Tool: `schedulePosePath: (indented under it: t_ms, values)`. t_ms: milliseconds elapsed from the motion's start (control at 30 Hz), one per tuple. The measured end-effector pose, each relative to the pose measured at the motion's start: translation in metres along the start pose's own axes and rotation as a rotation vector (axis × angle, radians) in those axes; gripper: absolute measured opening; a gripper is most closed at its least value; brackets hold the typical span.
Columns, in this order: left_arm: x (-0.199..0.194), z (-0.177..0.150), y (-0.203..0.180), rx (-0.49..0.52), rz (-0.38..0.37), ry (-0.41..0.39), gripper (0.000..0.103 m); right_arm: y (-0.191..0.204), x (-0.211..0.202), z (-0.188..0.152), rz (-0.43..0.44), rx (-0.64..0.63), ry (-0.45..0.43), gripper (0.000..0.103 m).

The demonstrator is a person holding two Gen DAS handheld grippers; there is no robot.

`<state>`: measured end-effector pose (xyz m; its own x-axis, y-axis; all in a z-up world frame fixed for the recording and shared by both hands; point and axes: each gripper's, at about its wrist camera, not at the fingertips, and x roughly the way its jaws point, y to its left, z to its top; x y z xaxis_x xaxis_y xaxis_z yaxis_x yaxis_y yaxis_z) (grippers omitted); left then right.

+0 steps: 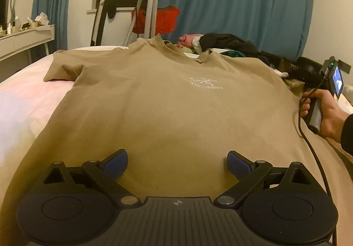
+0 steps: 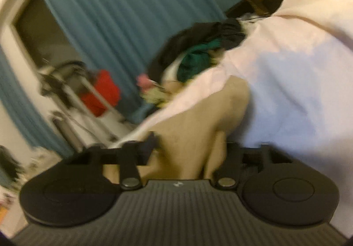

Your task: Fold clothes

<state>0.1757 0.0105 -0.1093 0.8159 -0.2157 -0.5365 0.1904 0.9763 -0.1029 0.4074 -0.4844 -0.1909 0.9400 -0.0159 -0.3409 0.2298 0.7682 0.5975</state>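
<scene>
The tan T-shirt [image 1: 167,100] lies flat lengthwise on the bed [image 1: 28,100], collar pointing away; left gripper [image 1: 177,163] hovers low with fingers spread, while right gripper [image 2: 189,153] fingers pinch its sleeve.

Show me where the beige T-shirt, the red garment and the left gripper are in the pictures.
beige T-shirt [image 1: 167,113]: left wrist view, middle of its chest.
red garment [image 1: 165,19]: left wrist view, its front.
left gripper [image 1: 177,163]: left wrist view, midway between its open blue fingertips.
</scene>
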Motion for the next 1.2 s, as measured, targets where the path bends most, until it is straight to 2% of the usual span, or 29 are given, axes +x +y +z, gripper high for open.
schedulePosePath:
  t_ms: [100,200,367,467,567,700,800,933,967,1000,1067,1100,1200]
  values:
    - [-0.002,0.003,0.001,-0.009,0.012,-0.006,0.097,0.016,-0.017,0.008,-0.052,-0.040,-0.060,0.009]
    - [-0.008,0.008,0.002,-0.010,0.021,-0.024,0.097,0.047,-0.036,0.020,-0.113,-0.161,-0.108,0.009]
    - [-0.024,0.021,0.012,-0.055,0.048,-0.050,0.097,0.132,-0.071,0.028,-0.163,-0.413,-0.158,0.009]
    - [-0.043,0.027,0.025,-0.093,0.073,-0.080,0.097,0.197,-0.082,0.012,-0.183,-0.605,-0.154,0.009]
    - [-0.059,0.036,0.044,-0.172,0.082,-0.107,0.097,0.256,-0.084,-0.023,-0.196,-0.754,-0.147,0.009]
    - [-0.072,0.047,0.070,-0.273,0.093,-0.138,0.098,0.314,-0.064,-0.096,-0.204,-0.958,-0.080,0.009]
    - [-0.076,0.048,0.087,-0.299,0.115,-0.141,0.098,0.339,-0.039,-0.151,-0.192,-1.085,-0.019,0.009]
    - [-0.069,0.048,0.102,-0.321,0.133,-0.104,0.098,0.349,-0.013,-0.189,-0.182,-1.100,0.082,0.011]
    - [-0.067,0.048,0.104,-0.318,0.140,-0.100,0.098,0.351,-0.007,-0.189,-0.161,-1.078,0.128,0.014]
    - [-0.064,0.047,0.106,-0.317,0.144,-0.095,0.098,0.353,-0.001,-0.187,-0.137,-1.050,0.178,0.023]
    - [-0.058,0.047,0.109,-0.329,0.140,-0.072,0.098,0.352,-0.008,-0.179,-0.055,-0.988,0.236,0.085]
    - [-0.056,0.047,0.110,-0.334,0.135,-0.065,0.098,0.350,-0.022,-0.173,-0.028,-0.957,0.232,0.092]
    - [-0.053,0.045,0.106,-0.324,0.132,-0.053,0.098,0.345,-0.071,-0.156,0.037,-0.865,0.198,0.093]
